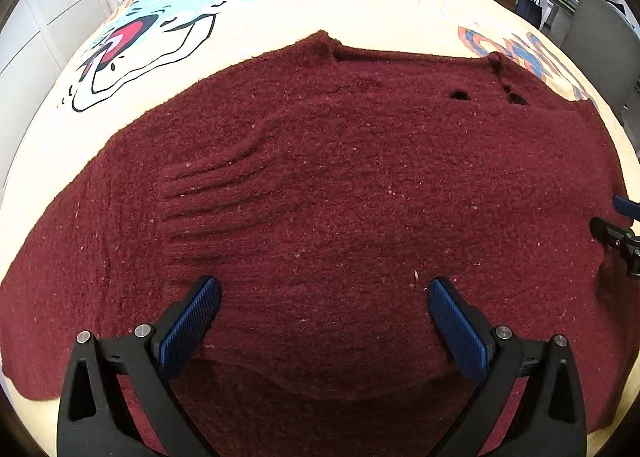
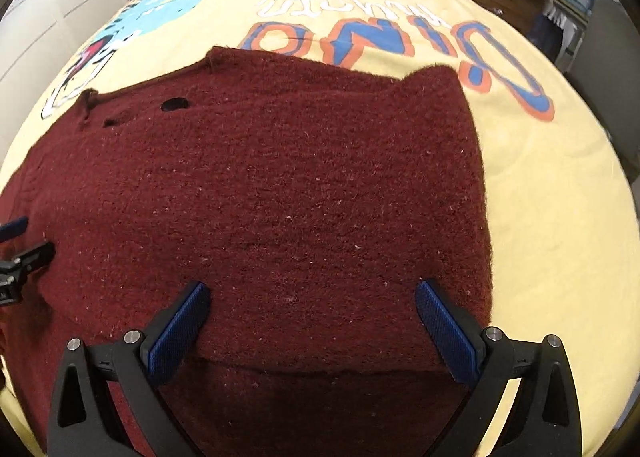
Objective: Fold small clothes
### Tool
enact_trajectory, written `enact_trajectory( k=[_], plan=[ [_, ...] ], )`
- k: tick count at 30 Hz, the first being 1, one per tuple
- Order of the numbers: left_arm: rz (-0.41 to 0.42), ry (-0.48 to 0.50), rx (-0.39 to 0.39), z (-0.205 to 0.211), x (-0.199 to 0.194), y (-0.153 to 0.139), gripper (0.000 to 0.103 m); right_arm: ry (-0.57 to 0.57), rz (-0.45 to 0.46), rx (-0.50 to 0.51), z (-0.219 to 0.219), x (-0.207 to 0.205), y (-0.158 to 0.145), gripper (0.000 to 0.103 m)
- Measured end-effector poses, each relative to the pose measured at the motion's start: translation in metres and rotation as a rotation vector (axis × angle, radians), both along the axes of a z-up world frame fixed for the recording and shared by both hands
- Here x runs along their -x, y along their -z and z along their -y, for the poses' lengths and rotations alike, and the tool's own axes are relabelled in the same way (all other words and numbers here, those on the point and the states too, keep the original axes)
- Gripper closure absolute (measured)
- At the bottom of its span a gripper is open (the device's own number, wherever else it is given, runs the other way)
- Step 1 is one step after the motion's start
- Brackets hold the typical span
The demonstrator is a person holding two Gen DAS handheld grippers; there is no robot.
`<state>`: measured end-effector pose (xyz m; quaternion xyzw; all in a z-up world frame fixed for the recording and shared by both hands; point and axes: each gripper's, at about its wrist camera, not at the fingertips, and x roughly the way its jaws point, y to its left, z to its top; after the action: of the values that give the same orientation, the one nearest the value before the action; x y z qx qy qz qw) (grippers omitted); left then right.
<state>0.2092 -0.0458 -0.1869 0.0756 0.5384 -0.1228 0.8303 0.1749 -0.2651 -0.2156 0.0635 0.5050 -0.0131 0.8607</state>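
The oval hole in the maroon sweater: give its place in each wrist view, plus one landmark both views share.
Left wrist view: the oval hole is upper right, just below the sweater's far edge.
Right wrist view: the oval hole is upper left, again near the far edge.
Shared landmark: the orange-and-blue lettering on the yellow sheet beyond the sweater.

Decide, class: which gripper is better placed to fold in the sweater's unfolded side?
Left. The left gripper hangs open nearer the outspread sleeve; the right gripper's side already ends in a straight edge.
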Motion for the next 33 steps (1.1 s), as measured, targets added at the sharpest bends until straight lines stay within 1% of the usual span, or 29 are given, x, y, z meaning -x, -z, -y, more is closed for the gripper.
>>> enact_trajectory(
  k=[3, 7, 12, 14, 16, 18, 22, 24, 25, 28, 31, 33],
  plan=[
    [0.013, -0.011, -0.007, 0.003, 0.001, 0.000, 0.001, -0.005, 0.004, 0.018, -0.005, 0.004, 0.000, 0.001],
    [0.010, -0.006, -0.011, 0.005, -0.001, -0.001, 0.001, -0.014, 0.003, 0.029, -0.011, 0.005, -0.007, 0.001],
    [-0.002, -0.040, 0.031, -0.001, -0.002, -0.014, 0.001, -0.042, 0.024, 0.002, -0.020, 0.017, -0.029, 0.001],
    [0.002, -0.078, 0.066, -0.011, 0.000, -0.027, 0.001, -0.039, 0.047, -0.020, -0.021, 0.026, -0.042, 0.001],
    [0.002, -0.109, 0.112, -0.024, 0.002, -0.041, 0.001, -0.037, 0.081, -0.021, -0.023, 0.035, -0.058, 0.001],
    [0.006, -0.146, 0.135, -0.041, 0.003, -0.056, 0.001, -0.037, 0.112, -0.010, -0.023, 0.044, -0.073, 0.001],
    [0.057, -0.218, 0.110, -0.085, 0.011, -0.085, 0.001, -0.037, 0.158, 0.008, -0.028, 0.062, -0.100, 0.001],
    [0.065, -0.274, 0.104, -0.119, 0.017, -0.095, 0.001, -0.027, 0.167, 0.017, -0.027, 0.068, -0.107, 0.001],
    [0.067, -0.298, 0.100, -0.128, 0.026, -0.097, 0.001, -0.016, 0.171, 0.032, -0.028, 0.072, -0.111, 0.001],
    [0.067, -0.448, 0.051, -0.187, 0.037, -0.099, 0.001, 0.001, 0.172, 0.059, -0.029, 0.079, -0.113, 0.001],
    [0.036, -0.574, 0.074, -0.242, 0.050, -0.091, 0.001, 0.027, 0.166, 0.050, -0.027, 0.086, -0.111, 0.001],
    [0.007, -0.675, 0.079, -0.282, 0.059, -0.082, 0.001, 0.042, 0.153, 0.050, -0.026, 0.090, -0.108, 0.001]
  ],
)
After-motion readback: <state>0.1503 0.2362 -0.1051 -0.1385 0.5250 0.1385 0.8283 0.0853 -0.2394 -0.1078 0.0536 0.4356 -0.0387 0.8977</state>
